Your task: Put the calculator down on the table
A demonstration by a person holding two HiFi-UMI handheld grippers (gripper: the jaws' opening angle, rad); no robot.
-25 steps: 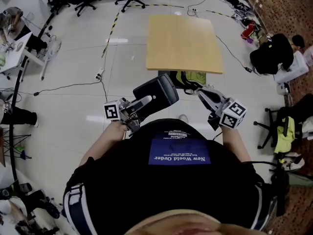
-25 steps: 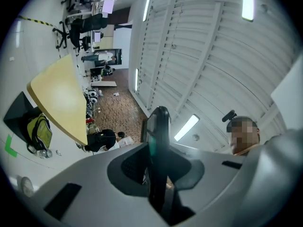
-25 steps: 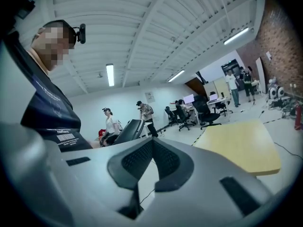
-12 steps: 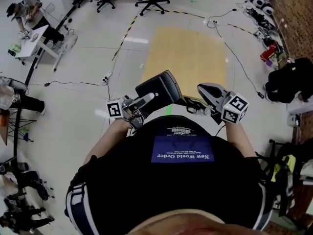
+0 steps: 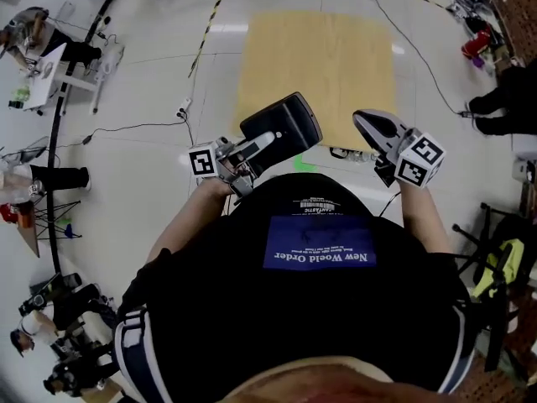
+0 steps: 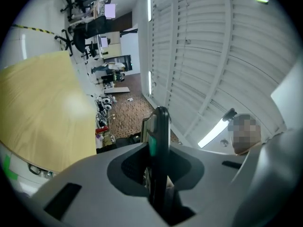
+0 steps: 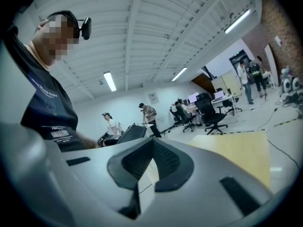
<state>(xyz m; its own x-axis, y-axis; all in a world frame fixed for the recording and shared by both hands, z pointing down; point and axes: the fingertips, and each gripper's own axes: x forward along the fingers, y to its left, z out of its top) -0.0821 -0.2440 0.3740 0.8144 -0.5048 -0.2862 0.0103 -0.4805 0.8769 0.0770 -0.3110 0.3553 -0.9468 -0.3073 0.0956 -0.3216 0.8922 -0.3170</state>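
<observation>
Left gripper [image 5: 262,143] is clamped on one end of the calculator [image 5: 284,126], which is in the air just at the near edge of the table [image 5: 336,49]. I judge the carry is not finished — bring it over the wood, lower it flat, only then release. Right gripper [image 5: 372,125], jaws together and empty, hangs beside that same edge. Cables [image 5: 134,128] lie on the floor left of the table — a tripping risk.

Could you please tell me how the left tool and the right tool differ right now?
The left tool is clamped on the calculator; the right tool holds nothing. The left tool's jaws stand slightly apart around its edge; the right tool's jaws are together. Both are held out toward the wooden table.
</observation>
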